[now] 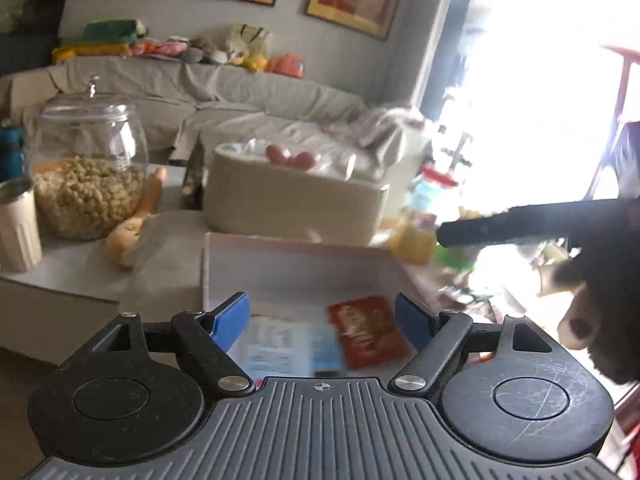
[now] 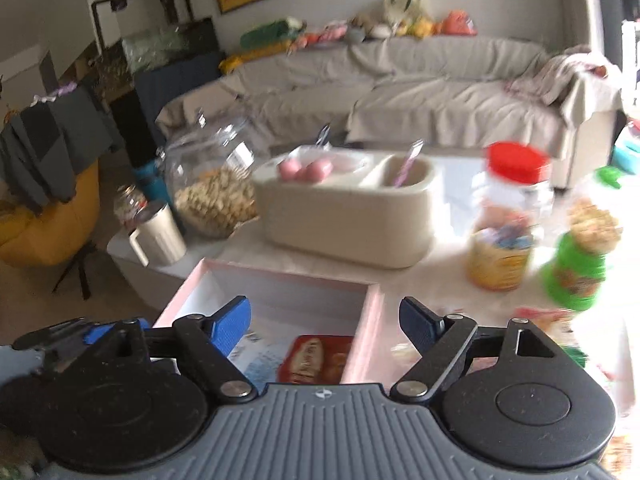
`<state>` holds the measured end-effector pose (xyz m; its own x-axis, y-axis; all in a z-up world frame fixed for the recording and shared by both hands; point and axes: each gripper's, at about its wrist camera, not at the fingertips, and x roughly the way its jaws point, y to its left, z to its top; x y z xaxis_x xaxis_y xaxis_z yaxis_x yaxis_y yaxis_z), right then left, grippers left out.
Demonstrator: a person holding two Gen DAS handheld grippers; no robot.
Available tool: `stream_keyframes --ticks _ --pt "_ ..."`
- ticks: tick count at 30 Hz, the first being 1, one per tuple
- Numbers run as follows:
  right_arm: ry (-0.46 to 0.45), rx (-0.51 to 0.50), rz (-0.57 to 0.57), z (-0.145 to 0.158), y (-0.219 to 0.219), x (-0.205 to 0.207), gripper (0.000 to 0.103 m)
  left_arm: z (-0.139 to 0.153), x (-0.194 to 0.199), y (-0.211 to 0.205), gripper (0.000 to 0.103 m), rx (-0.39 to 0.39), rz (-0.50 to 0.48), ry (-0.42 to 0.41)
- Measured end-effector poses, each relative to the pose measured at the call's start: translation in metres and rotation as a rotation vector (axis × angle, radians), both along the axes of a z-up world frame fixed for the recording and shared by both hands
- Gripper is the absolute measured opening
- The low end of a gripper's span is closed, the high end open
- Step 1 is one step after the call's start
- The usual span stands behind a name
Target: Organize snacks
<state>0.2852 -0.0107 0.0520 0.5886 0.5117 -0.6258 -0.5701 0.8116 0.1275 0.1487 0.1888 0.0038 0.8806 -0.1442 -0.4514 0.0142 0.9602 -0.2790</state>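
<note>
A grey-covered sofa (image 2: 420,80) fills the upper half of both wrist views, soft toys & bright cushions lined along its back, three gold-framed red prints on the wall above. Below it, centre frame, a pale table (image 2: 448,280) carries the snacks. Largest item on it: a cream two-compartment organiser bin (image 2: 344,216), pink rounded pieces in clear wrap in its left compartment, a thin striped stick in the right.

At lower centre sits the shallow white box (image 2: 280,300) w/ pink rim, open top. Inside, near its front edge, a red snack packet (image 2: 316,358) lies flat w/ pale lettering too blurred to read; beside it to the left, white-and-blue printed packets (image 1: 280,344), text also unreadable.

Left of the bin, a lidded glass jar (image 1: 88,160) is abt half full of beige puffed pieces, a cream ribbed mug (image 1: 18,224) at the far left edge beside it. Right of frame in the right wrist view: a clear jar w/ red lid (image 2: 512,208) & yellow label, then a green container (image 2: 576,268) w/ a crumbly topping; labels are smeared by motion blur.

Left gripper (image 1: 322,320) hangs over the box, blue pads wide apart, nothing between them. Right gripper (image 2: 322,322) likewise spread, jaws empty, above the box's front right part; its dark finger crosses the right side of the left wrist view.
</note>
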Motion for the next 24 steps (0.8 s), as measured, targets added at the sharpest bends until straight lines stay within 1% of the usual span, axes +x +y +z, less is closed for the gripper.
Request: stream_keyframes --ticks 3,6,8,9,12,14,16,18,21,22,24 --pt "-0.068 -0.006 -0.069 0.004 -0.037 -0.005 0.085 0.009 -0.014 -0.019 0.085 -0.018 -0.081 -0.023" --pt "-0.134 -0.080 -0.169 -0.009 -0.073 -0.012 0.085 0.006 -0.027 -0.046 0.085 -0.035 -0.170 -0.036" --pt "-0.115 -0.128 -0.189 -0.025 -0.086 -0.016 0.085 -0.003 -0.032 -0.063 0.083 -0.068 -0.223 -0.011" --pt "-0.094 -0.141 -0.182 -0.036 -0.092 -0.020 0.085 -0.009 -0.034 -0.072 0.080 -0.081 -0.246 0.008" --pt "-0.036 -0.118 -0.167 -0.062 -0.097 -0.030 0.084 -0.022 -0.037 -0.095 0.077 -0.087 -0.290 0.053" --pt "0.008 -0.082 -0.155 -0.076 -0.093 -0.032 0.083 -0.027 -0.040 -0.105 0.077 -0.068 -0.299 0.071" --pt "0.036 -0.051 -0.162 -0.089 -0.086 -0.028 0.083 -0.032 -0.043 -0.110 0.077 -0.037 -0.286 0.093" --pt "0.016 -0.045 -0.191 -0.093 -0.078 -0.023 0.083 -0.036 -0.046 -0.108 0.077 -0.013 -0.264 0.114" --pt "-0.064 -0.052 -0.205 -0.087 -0.064 -0.002 0.083 -0.046 -0.053 -0.099 0.077 -0.037 -0.231 0.148" --pt "-0.069 -0.058 -0.206 -0.086 -0.060 0.009 0.082 -0.049 -0.054 -0.097 0.077 -0.047 -0.222 0.157" --pt "-0.035 -0.075 -0.212 -0.087 -0.053 0.035 0.076 -0.053 -0.054 -0.095 0.077 -0.066 -0.214 0.171"
